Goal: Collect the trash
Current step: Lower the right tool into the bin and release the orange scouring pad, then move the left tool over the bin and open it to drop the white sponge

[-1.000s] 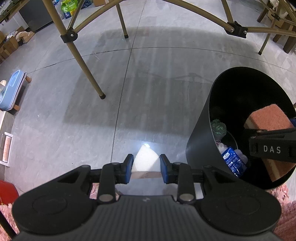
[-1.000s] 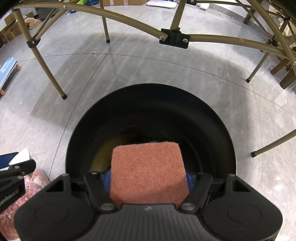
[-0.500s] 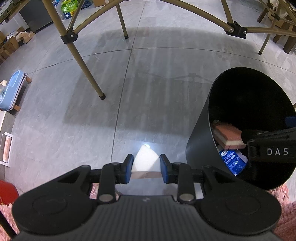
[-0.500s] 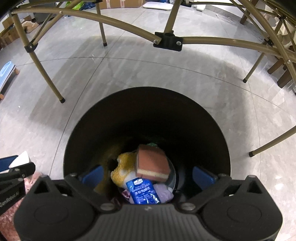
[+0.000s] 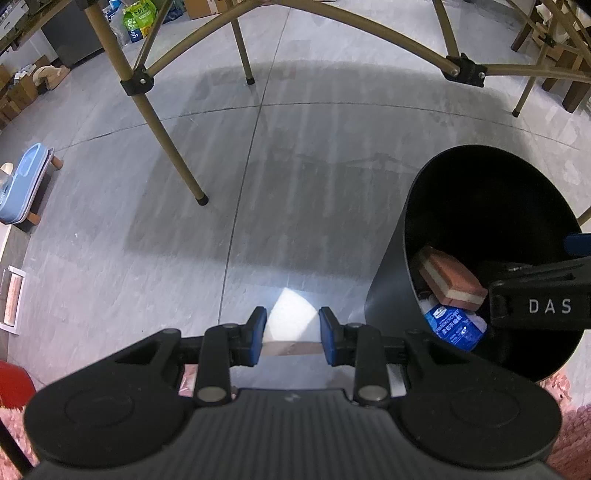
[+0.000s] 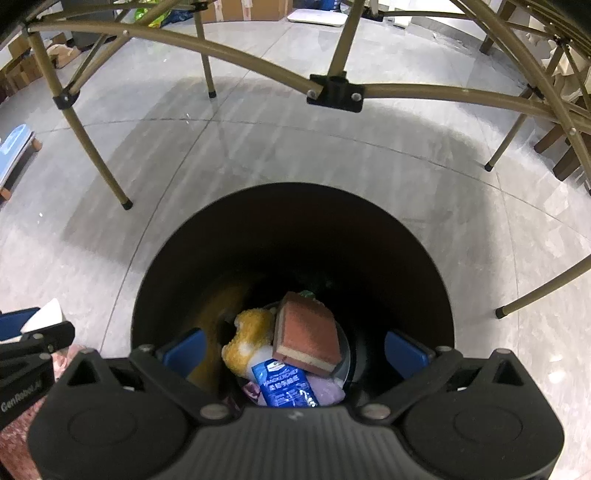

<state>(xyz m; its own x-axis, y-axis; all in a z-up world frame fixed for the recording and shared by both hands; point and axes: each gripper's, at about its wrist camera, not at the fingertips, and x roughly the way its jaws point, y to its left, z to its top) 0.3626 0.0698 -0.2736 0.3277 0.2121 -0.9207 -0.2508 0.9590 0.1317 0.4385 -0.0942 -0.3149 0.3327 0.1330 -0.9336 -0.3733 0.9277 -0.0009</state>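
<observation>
A black round bin [image 6: 291, 229] stands on the grey floor right under my right gripper [image 6: 293, 349], whose jaws are wide open and empty over its mouth. Inside the bin lie a brick-red sponge with a pale underside [image 6: 308, 332], a blue packet [image 6: 284, 384] and a yellow scrap [image 6: 249, 332]. In the left wrist view the same bin [image 5: 391, 295] is at the right with the sponge [image 5: 450, 277] in it. My left gripper [image 5: 291, 334] is shut on a white folded piece of paper [image 5: 290, 325], held left of the bin.
Tan folding-table legs [image 5: 162, 133] and a crossbar [image 6: 332, 88] stand beyond the bin. A pink shaggy rug [image 5: 569, 435] lies under the near edge. A blue stool [image 5: 22, 192] sits at the far left, a green bag [image 5: 138, 20] at the back.
My right gripper opened and let go of the red sponge, which dropped into the bin and came to rest on the other trash. The left gripper has kept still with the paper.
</observation>
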